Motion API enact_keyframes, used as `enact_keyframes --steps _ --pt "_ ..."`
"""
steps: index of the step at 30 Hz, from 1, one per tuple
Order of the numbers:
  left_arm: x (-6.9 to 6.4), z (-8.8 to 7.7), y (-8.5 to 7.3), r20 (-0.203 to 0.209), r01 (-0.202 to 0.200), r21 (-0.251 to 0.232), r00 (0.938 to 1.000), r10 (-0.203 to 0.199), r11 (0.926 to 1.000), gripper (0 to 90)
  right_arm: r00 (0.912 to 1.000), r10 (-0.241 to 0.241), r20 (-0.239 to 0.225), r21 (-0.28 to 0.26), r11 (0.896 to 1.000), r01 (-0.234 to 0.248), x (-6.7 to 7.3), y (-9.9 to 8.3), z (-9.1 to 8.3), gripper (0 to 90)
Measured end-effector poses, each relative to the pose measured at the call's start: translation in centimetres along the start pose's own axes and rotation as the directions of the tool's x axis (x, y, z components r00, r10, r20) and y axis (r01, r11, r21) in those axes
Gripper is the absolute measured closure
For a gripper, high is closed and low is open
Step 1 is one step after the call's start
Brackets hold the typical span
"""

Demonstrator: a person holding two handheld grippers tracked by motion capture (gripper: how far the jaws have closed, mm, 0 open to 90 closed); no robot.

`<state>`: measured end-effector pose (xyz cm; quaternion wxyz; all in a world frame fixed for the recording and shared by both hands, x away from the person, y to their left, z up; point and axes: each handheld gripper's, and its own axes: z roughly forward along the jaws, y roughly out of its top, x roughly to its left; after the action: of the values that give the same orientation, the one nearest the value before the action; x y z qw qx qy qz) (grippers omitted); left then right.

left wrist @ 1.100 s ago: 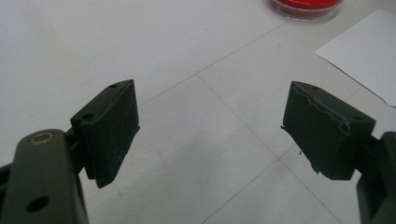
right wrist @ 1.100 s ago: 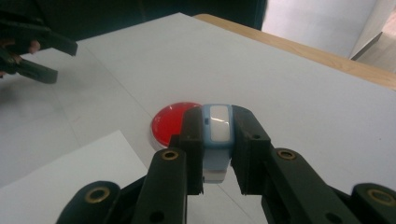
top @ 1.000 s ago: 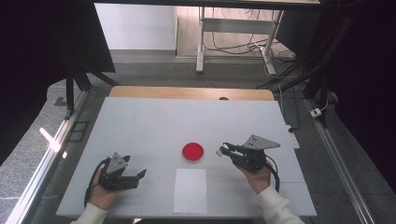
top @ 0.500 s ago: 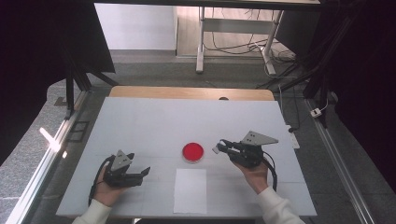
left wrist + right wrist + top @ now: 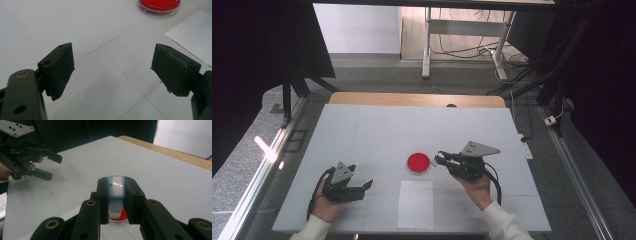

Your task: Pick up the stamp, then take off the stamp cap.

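Note:
A shallow clear dish with red filling [image 5: 418, 162] sits near the middle of the white table [image 5: 412, 130]. My right gripper [image 5: 438, 159] lies just right of the dish, pointing at it, shut on a small light-blue piece with a white face [image 5: 117, 187]. In the right gripper view the dish [image 5: 120, 220] shows just below and past the held piece. My left gripper [image 5: 366, 186] rests at the front left, open and holding nothing. Its jaws [image 5: 112, 57] stand wide apart over bare table, and the dish [image 5: 159, 4] lies well beyond them.
A white sheet of paper [image 5: 416, 204] lies flat in front of the dish, between the two hands. A wooden strip [image 5: 417, 99] runs along the table's far edge. Dark frame bars [image 5: 292, 80] stand beyond the left side.
My right gripper has edged a little to the left, closer to the red dish, still gripping the light-blue piece. The left gripper has stayed where it was.

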<state>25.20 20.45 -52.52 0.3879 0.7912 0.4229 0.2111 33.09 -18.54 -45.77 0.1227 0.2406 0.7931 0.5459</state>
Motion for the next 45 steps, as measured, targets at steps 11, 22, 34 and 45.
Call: enact_keyframes --steps 11,22,34,45 --pt "0.0 0.2 0.0 -0.002 0.007 0.002 1.0000 -0.007 1.0000 18.4 0.9993 -0.011 -0.036 0.016 1.000 0.012 1.5 0.3 1.7 75.4" --pt "0.0 0.0 0.0 -0.003 0.009 -0.002 1.0000 -0.009 1.0000 18.1 0.9982 -0.027 -0.055 0.032 0.999 0.028 2.6 0.2 2.6 75.5" --pt "-0.5 0.1 0.4 0.011 -0.003 -0.011 0.9999 0.003 0.9999 18.1 0.9990 -0.022 -0.040 0.016 1.000 0.023 2.4 0.2 2.4 75.4" --pt "-1.5 0.1 1.1 0.034 -0.024 -0.028 0.9991 0.025 0.9993 18.2 0.9991 -0.009 -0.041 0.005 1.000 0.009 2.4 0.1 2.4 75.4"
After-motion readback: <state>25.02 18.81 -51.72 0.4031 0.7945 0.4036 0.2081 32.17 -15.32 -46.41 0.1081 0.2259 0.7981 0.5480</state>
